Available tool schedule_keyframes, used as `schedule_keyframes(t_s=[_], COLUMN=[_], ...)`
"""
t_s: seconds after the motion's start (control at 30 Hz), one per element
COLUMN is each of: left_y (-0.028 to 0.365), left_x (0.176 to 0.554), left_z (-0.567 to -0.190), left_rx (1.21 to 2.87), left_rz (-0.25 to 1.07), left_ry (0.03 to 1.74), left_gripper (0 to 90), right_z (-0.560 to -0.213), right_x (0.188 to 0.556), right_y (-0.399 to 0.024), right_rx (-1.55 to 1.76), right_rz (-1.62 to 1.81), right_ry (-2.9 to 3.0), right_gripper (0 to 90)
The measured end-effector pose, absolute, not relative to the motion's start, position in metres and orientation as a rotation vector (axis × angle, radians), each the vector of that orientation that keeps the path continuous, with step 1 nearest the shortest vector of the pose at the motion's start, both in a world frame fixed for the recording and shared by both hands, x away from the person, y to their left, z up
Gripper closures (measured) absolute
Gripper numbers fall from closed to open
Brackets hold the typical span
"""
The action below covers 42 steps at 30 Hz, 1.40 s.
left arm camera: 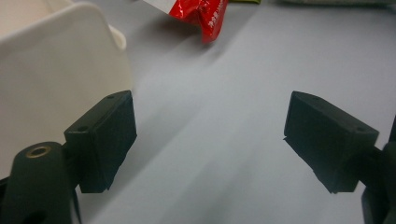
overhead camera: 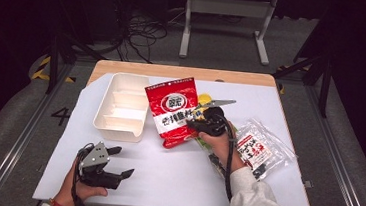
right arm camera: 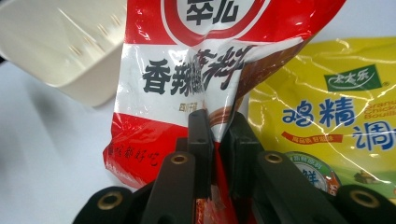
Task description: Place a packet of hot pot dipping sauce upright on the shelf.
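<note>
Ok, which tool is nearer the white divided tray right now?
Left. The left tool sits open on the table just below the white divided tray, close to its near wall. The right tool is off to the tray's right, shut on the red packet.

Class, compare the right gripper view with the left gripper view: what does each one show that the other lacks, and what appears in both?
Right gripper view alone: the right gripper, its jaws shut on a fold of the red packet, and the yellow packet lying behind it.

Left gripper view alone: the left gripper, its jaws wide open with nothing between them, low over the white sheet.

Shared: the cream divided tray, the red packet, whose lower corner shows at the left gripper view's top edge, and the white sheet.
</note>
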State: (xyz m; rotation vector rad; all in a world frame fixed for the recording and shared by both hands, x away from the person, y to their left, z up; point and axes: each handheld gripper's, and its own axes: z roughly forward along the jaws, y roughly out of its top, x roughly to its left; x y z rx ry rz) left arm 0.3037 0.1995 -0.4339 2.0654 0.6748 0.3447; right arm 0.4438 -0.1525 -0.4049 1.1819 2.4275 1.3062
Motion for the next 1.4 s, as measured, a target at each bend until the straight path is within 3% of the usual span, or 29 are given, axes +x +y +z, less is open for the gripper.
schedule_keyframes(t_s=[0.37,0.77,0.9,0.97,1.03,1.1,1.27,1.4], left_y=[0.166,0.133,0.126,0.124,0.123,0.123,0.119,0.117], left_x=[0.322,0.343,0.344,0.343,0.345,0.346,0.346,0.344], left_z=[-0.411,-0.407,-0.404,-0.403,-0.403,-0.402,-0.4,-0.395], left_rx=[2.022,1.966,1.927,1.92,1.914,1.917,1.931,1.947], left_rz=[0.318,0.229,0.22,0.248,0.242,0.251,0.259,0.27], left_ry=[0.652,0.629,0.551,0.528,0.515,0.503,0.474,0.439], left_gripper=[17.4,26.9,43.8,57.8,65.4,80.5,89.5,90.0], right_z=[-0.376,-0.375,-0.378,-0.381,-0.384,-0.388,-0.392,-0.395], right_x=[0.398,0.351,0.34,0.337,0.335,0.334,0.328,0.325], right_y=[-0.16,-0.162,-0.159,-0.158,-0.158,-0.16,-0.158,-0.159], right_rx=[0.993,0.836,0.788,0.781,0.785,0.799,0.799,0.799], right_rz=[1.431,1.501,1.476,1.478,1.477,1.483,1.435,1.403], right_ry=[2.355,2.332,2.335,2.34,2.348,2.361,2.387,2.412], right_gripper=[82.3,82.4,82.3,82.3,82.2,82.0,80.2,78.4])
